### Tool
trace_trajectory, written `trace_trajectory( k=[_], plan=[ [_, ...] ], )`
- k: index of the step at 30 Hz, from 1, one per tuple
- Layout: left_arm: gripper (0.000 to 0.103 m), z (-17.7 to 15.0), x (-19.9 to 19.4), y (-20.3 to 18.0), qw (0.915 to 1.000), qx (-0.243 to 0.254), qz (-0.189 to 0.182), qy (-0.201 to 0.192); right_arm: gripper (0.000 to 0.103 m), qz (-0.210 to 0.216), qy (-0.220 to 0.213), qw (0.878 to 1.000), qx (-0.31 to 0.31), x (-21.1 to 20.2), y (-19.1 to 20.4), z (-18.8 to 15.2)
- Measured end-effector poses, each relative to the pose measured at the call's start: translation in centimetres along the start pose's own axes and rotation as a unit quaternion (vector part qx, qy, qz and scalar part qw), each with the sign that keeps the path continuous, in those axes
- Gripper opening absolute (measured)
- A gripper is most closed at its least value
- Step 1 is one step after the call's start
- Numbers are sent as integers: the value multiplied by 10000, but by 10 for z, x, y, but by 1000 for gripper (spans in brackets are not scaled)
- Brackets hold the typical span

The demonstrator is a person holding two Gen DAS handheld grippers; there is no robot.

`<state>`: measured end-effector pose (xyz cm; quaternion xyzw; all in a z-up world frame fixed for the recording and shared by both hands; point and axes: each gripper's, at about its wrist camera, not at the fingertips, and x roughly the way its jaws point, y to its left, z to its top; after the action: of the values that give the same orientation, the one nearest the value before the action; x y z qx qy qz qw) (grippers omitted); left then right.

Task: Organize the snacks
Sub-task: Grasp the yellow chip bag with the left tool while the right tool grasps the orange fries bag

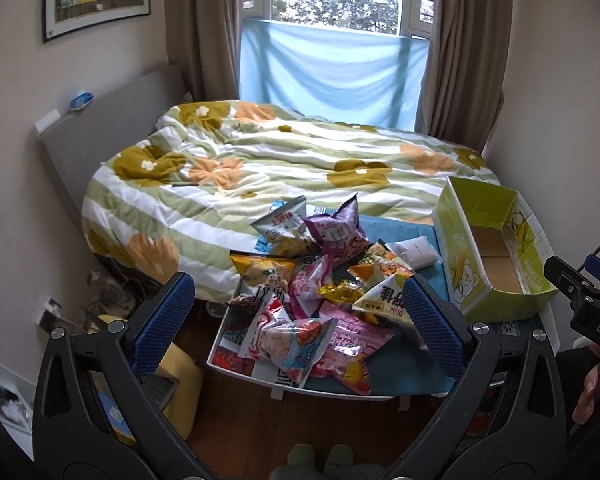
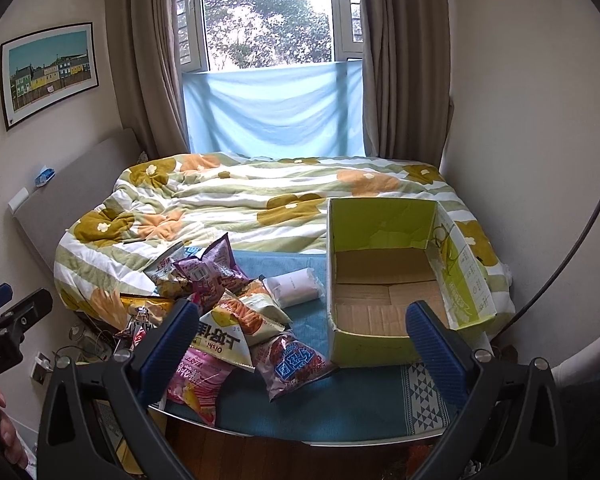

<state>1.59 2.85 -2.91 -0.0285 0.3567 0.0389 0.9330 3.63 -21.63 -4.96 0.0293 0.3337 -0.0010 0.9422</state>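
Observation:
A pile of several snack bags (image 1: pixel 320 292) lies on the left of a small table covered with a blue cloth (image 2: pixel 340 404); the pile also shows in the right wrist view (image 2: pixel 220 312). An open green cardboard box (image 2: pixel 396 280), empty, stands on the table's right side and shows in the left wrist view (image 1: pixel 492 248). A white wrapped pack (image 2: pixel 296 284) lies between pile and box. My left gripper (image 1: pixel 300 316) is open and empty, above the pile. My right gripper (image 2: pixel 300 340) is open and empty, over the table between the pile and the box.
A bed with a flowered green-striped quilt (image 1: pixel 280 160) lies behind the table, below a window. Walls stand close on both sides. Cables and a wall socket (image 1: pixel 48 312) are on the floor at left. Wooden floor (image 2: pixel 300 460) runs along the table's near edge.

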Motion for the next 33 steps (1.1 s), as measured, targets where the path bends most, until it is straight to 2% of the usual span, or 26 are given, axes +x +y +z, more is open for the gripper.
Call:
trace_trajectory(
  k=[9,22,28,33],
  plan=[
    [102,-3,91,44,9963,-254,-32,817,103,385,753,9964,60,73,28,-6],
    [102,-17,252,64,9773,34,-254,2103,103,274,1818,9813,565,179,64,-13],
    [90,-27,296,61,9675,154,-346,2499,103,157,2209,9722,762,217,69,-20],
    [83,-30,313,56,9642,307,-362,2608,103,93,2439,9656,891,234,67,-27]
  ],
)
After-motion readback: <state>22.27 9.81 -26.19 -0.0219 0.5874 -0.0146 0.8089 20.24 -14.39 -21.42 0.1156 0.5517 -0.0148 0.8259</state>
